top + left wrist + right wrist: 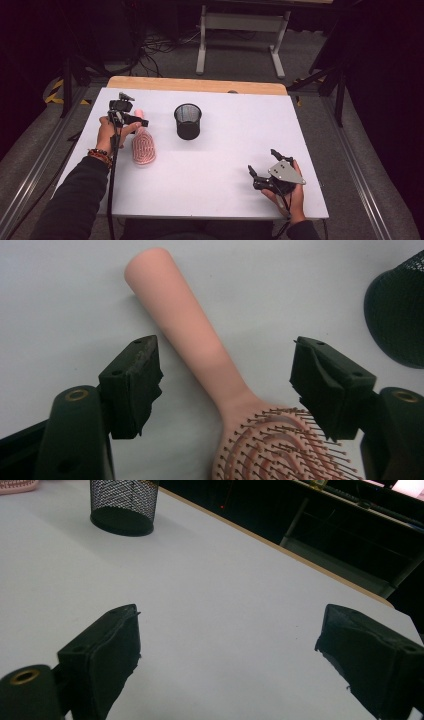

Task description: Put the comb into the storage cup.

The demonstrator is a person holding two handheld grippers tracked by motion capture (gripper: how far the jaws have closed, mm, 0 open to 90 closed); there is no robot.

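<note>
A pink hairbrush (143, 145) lies bristles up on the white table, its handle pointing to the far side. My left gripper (131, 118) hovers over the handle (186, 326), open, one jaw on each side and neither touching it. The bristle head (280, 450) sits between the jaws at the bottom of the left gripper view. A black mesh cup (188, 121) stands upright in the middle of the table, to the right of the brush. My right gripper (264, 172) is open near the front right edge, with nothing between its jaws (227, 650).
The white table (240, 150) has a wooden strip along its far edge. The mesh cup (123, 505) stands far ahead of the right gripper. Beyond the table are a white desk frame (240, 40), cables on the floor and dark stands.
</note>
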